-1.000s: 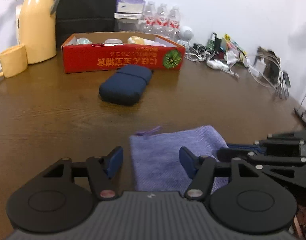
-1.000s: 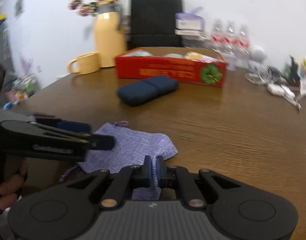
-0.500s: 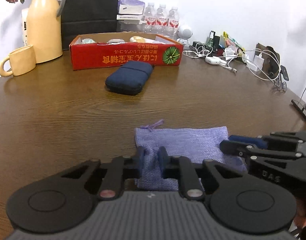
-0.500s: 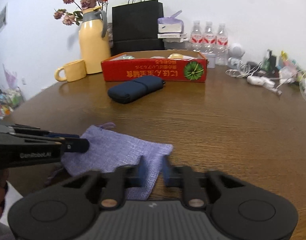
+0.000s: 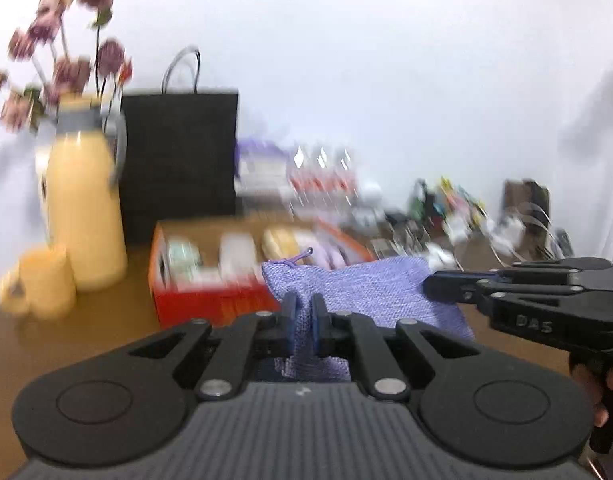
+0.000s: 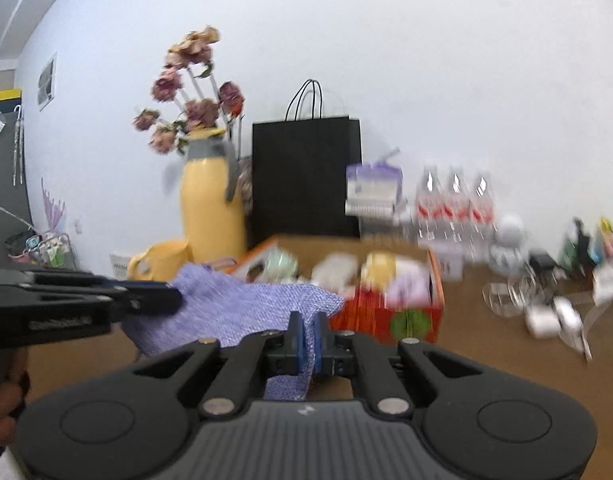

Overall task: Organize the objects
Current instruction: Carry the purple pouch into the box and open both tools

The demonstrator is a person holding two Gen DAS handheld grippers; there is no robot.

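A plain white wall (image 6: 426,60) rises behind a brown wooden table (image 6: 486,360), evenly lit.

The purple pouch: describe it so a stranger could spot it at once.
Start at the red cardboard box on the brown table. In front of it, the purple pouch hangs between the left gripper and the right gripper. It is the only woven lilac cloth, with a drawstring.

The purple pouch (image 5: 358,292) is coarse woven cloth, rough and matt. The table (image 6: 486,344) is brown wood with low shine. The red box (image 6: 386,316) looks like printed cardboard. The yellow jug (image 6: 210,208) is smooth and glossy, the black bag (image 6: 306,176) matt paper.
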